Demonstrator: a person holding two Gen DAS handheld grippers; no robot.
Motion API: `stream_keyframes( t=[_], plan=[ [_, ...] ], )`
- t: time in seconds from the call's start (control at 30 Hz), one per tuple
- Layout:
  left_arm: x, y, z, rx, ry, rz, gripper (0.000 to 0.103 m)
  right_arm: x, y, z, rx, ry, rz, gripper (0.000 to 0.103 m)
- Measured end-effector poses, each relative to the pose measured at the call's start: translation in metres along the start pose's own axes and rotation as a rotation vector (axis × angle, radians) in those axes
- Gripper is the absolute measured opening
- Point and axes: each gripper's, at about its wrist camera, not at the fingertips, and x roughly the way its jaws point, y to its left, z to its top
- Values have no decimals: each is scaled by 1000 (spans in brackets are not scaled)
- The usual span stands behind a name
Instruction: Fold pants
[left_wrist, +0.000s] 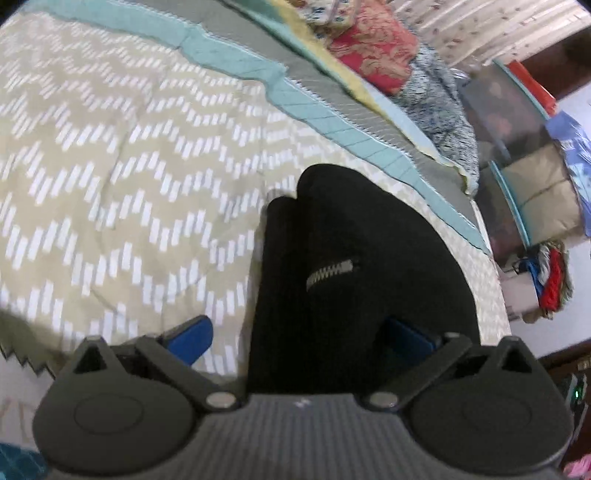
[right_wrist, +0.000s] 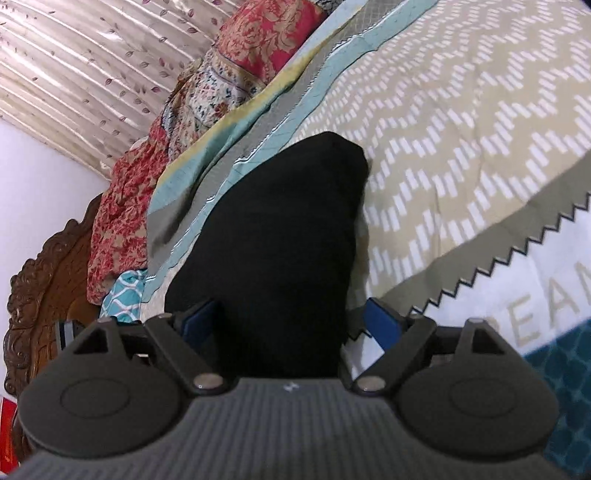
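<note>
1. The jaws of the left gripper (left_wrist: 297, 338) stand wide apart, one blue pad over the bedspread and the other over black cloth; they press on nothing.
2. The jaws of the right gripper (right_wrist: 291, 321) are likewise spread wide, a blue pad on either side of the black cloth, with no squeeze on it.
3. The black pants (left_wrist: 354, 273) lie folded into a thick bundle on the bed, directly ahead of both grippers and running under their noses.
4. In the left wrist view a short silver zipper (left_wrist: 330, 273) shows on top of the bundle, lying slantwise.
5. In the right wrist view the bundle tapers to a rounded end pointing away from the camera.
6. The bed is covered by a beige bedspread (left_wrist: 110, 155) with white dashed zigzags, bordered by teal and grey bands.
7. A grey saw-tooth edge (right_wrist: 491, 254) crosses the spread near the right gripper, with pale lettering on white beyond it.
8. Red floral pillows (right_wrist: 258, 40) are stacked at the far side of the bed, against a pleated curtain (right_wrist: 74, 62) printed with small leaves.
9. A carved wooden headboard (right_wrist: 40, 288) shows at the left edge of the right wrist view.
</note>
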Motion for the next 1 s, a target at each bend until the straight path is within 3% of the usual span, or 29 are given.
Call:
stream_keyframes(
  t=[0.13, 0.2, 0.23, 0.27, 0.37, 0.47, 0.6, 0.73, 0.83, 1.0],
  plan=[
    [8, -5, -3, 62, 27, -30, 101, 12, 2, 4, -19, 60, 16, 89],
    [14, -14, -14, 57, 52, -96, 89, 24, 10, 5, -39, 95, 39, 83],
    [14, -19, -19, 63, 47, -93, 79, 33, 15, 2, -47, 124, 50, 81],
    [14, -26, -22, 73, 33, -72, 62, 38, 22, -1, -79, 122, 25, 77],
    [2, -35, -13, 18, -18, -73, 46, 40, 46, 2, -153, 113, 7, 60],
    [-23, -55, 14, 52, -126, -127, 46, 28, 86, 13, -343, 28, 5, 53],
    [-36, -98, 61, 229, -277, -106, 46, 27, 133, 53, -548, -144, 37, 53],
    [-19, -116, 114, 284, -391, -69, 47, 43, 143, 111, -655, -262, 66, 55],
    [17, -112, 144, 279, -402, 19, 47, 87, 132, 150, -654, -264, 34, 55],
    [85, -81, 164, 211, -304, 161, 47, 156, 99, 172, -619, -173, -79, 55]
  ],
)
